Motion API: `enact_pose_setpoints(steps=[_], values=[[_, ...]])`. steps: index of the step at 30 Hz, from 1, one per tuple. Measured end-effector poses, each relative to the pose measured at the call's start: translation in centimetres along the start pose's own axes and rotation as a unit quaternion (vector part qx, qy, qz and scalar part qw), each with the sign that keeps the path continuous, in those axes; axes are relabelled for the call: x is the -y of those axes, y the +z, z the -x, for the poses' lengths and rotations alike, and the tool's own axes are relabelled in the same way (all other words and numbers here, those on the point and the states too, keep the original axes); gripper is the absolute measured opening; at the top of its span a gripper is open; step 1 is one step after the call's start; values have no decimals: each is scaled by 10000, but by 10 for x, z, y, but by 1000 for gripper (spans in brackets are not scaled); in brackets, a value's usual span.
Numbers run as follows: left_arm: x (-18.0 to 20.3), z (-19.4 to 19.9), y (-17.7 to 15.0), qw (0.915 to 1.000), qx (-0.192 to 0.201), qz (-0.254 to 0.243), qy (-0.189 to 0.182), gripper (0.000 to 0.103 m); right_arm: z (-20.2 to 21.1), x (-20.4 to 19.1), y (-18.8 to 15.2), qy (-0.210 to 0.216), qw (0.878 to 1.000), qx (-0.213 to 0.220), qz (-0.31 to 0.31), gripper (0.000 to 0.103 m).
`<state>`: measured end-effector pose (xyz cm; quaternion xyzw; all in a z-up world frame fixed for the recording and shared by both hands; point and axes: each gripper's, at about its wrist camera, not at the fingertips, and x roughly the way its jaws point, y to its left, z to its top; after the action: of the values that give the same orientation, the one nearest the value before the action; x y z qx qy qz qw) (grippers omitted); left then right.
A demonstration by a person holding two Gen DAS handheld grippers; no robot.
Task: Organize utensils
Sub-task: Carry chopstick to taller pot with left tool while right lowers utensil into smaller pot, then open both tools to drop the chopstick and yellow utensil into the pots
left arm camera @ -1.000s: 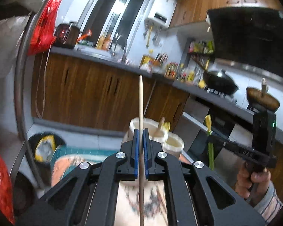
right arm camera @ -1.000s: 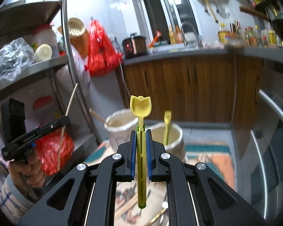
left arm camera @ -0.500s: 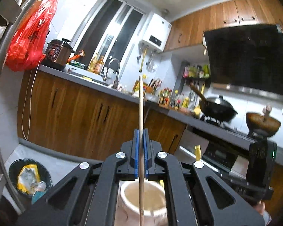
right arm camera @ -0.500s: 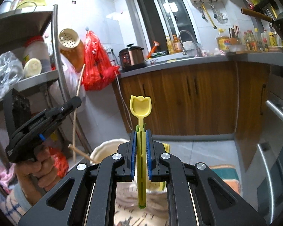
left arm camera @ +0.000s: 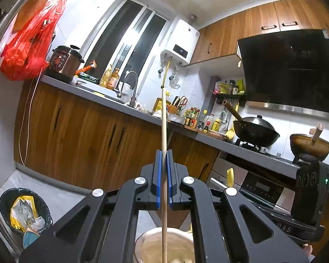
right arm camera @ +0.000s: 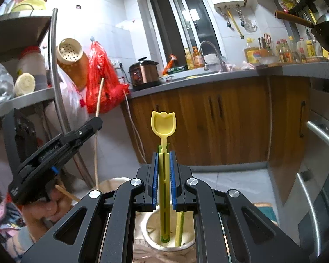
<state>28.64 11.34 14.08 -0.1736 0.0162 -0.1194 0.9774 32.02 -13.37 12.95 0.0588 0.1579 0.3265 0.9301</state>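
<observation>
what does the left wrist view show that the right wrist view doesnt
Only the left wrist view: the black range hood, a wok on the stove, and a trash bin on the floor.

Only the right wrist view: the yellow spoon full length in the right gripper, a metal shelf rack, and the hand holding the left gripper.

Both: the chopstick clamped in the left gripper, the red bag, the rice cooker, and the water heater.
</observation>
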Motion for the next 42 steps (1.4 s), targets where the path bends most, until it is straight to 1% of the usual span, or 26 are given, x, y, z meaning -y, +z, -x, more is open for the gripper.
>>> enact_pose_setpoints(steps=[1,3,7,11,15,20,24,38,40,41,42], values=[[0,0,-4,10000,20,4,-77,4,-2,-1,-3,-21,10000,18,44,11],[-1,-1,-9,10000,15,-22,-77,4,-5,-2,-9,-88,9999,46,128,11],[-6,-1,-18,9998,-151,38,-138,4,-8,-5,-20,-170,9991,-115,364,11],[-6,8,-25,9996,-234,21,-132,4,-5,-6,-25,-183,9987,-247,417,11],[-12,18,-28,9993,-325,119,-147,4,-1,-6,-28,-208,9981,-404,424,11],[-9,30,-28,9991,-391,17,-132,4,0,-7,-33,-296,9969,-563,464,11],[-10,37,-32,9986,-518,-10,-63,4,-3,-8,-37,-331,9957,-699,520,11],[0,33,-41,9964,-794,-282,-26,4,-14,-10,-45,-507,9915,-1015,638,11],[1,33,-42,9962,-821,-299,-10,7,-14,-9,-46,-506,9912,-1042,643,11],[1,34,-43,9960,-832,-318,13,11,-15,-9,-46,-509,9910,-1052,651,11],[1,35,-44,9960,-831,-326,27,21,-15,-9,-46,-520,9908,-1059,660,11]])
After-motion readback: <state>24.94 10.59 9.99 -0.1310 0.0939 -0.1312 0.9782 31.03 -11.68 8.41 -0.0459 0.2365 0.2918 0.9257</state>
